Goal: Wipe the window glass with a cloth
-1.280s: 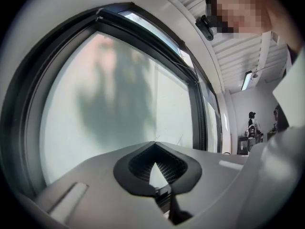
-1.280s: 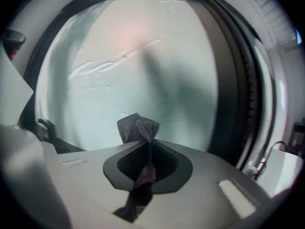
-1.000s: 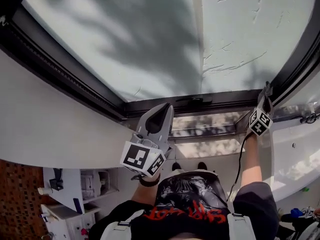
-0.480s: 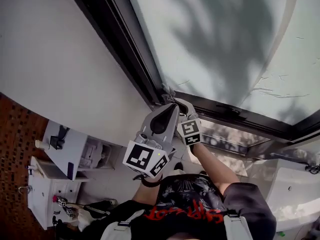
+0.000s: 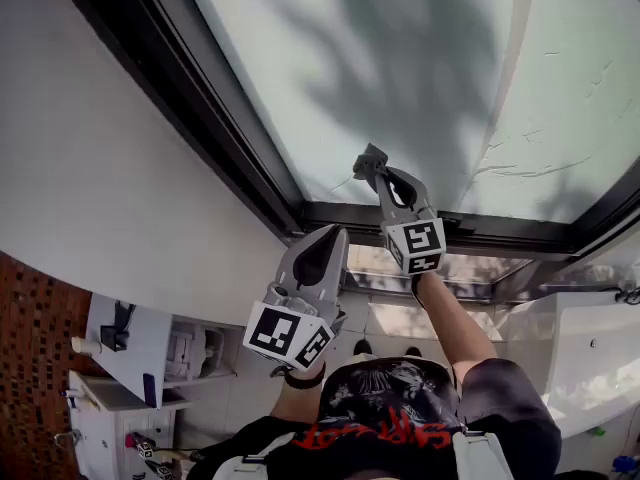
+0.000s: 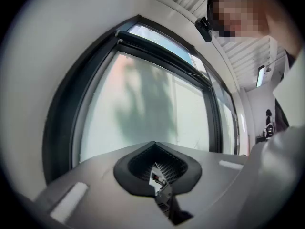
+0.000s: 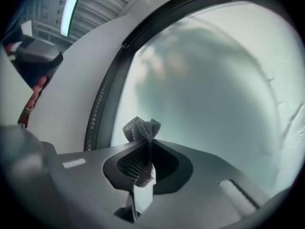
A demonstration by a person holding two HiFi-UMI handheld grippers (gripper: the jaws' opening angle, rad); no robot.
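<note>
Coarse grey mesh-weave cloth (image 7: pixel 141 129), smooth frosted window glass (image 5: pixel 400 68), matt black frame (image 5: pixel 200 138), smooth white wall (image 5: pixel 100 168)

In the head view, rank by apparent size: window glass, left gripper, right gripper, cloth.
1. window glass: fills most of the view.
2. left gripper: looks bigger than the right one, but it is nearer the camera, so unsure.
3. right gripper.
4. cloth: small wad pinched in the right gripper's jaws.
</note>
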